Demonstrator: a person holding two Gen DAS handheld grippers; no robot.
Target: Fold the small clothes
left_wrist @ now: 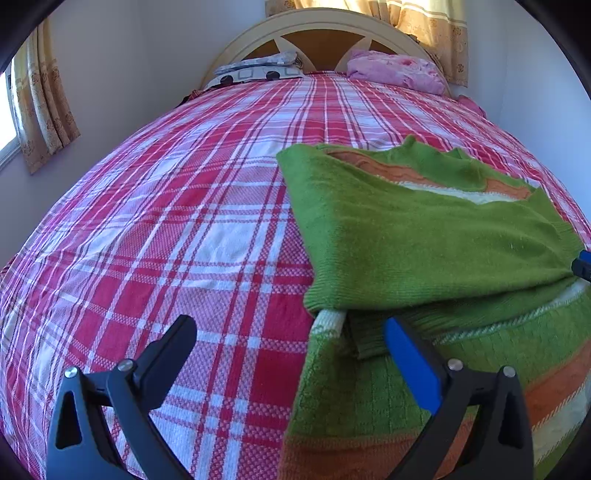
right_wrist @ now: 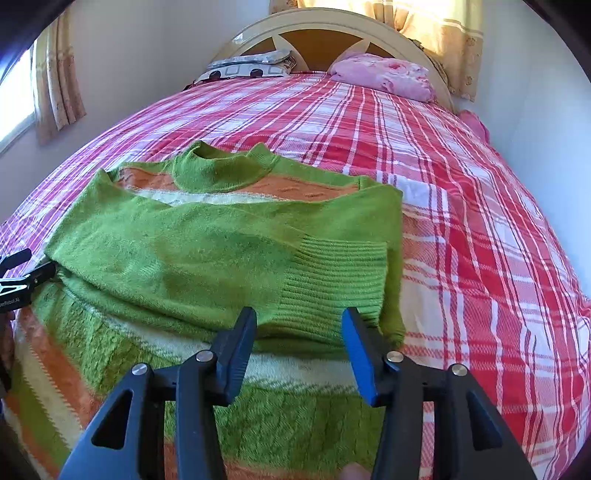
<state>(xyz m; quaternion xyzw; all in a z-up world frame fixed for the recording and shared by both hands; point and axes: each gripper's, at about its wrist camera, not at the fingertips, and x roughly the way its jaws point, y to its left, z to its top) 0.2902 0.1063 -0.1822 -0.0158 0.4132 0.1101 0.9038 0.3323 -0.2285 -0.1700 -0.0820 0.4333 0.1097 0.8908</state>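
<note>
While the green sweater [right_wrist: 207, 254] is lying on the red plaid bedspread [left_wrist: 166, 229], its sleeves folded across the striped body, both grippers are hovering at its near edge. The left gripper [left_wrist: 291, 332] is standing wide open over the sweater's left edge, gripping nothing. The right gripper [right_wrist: 299, 325] is sitting partly open just short of the ribbed cuff [right_wrist: 332, 280], its pads clear of the knit. Two pillows [right_wrist: 384, 75] are resting by the headboard [left_wrist: 325, 26].
</note>
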